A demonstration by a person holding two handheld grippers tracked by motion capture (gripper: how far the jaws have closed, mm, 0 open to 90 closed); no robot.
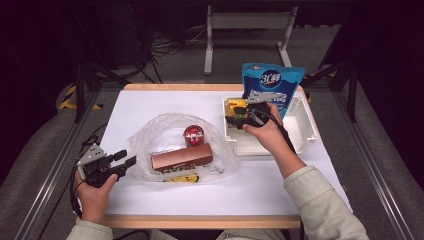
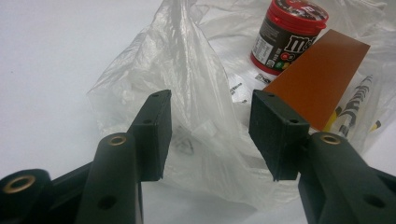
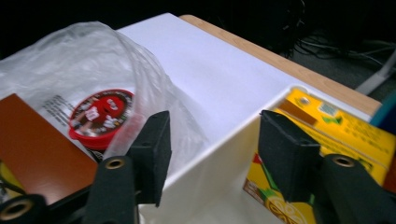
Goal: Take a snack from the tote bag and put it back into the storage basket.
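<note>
A clear plastic bag (image 1: 150, 135) lies on the white table and holds a red-lidded candy jar (image 1: 193, 135) and a brown box (image 1: 182, 157). My left gripper (image 1: 127, 159) rests at the bag's left edge. Its jaws stand open around a fold of the bag (image 2: 196, 70) without pressing it, with the jar (image 2: 285, 35) and box (image 2: 317, 79) beyond. My right gripper (image 1: 232, 117) hovers over the left end of a white bin (image 1: 307, 125). It is open with nothing held, above the bin wall (image 3: 210, 186) and a yellow carton (image 3: 345, 135).
A blue pouch (image 1: 272, 82) stands upright in the bin behind the right hand. The yellow carton (image 1: 236, 105) lies in the bin's left part. A yellow and black printed item (image 1: 180, 177) lies under the brown box. Table legs and cables lie beyond the far edge.
</note>
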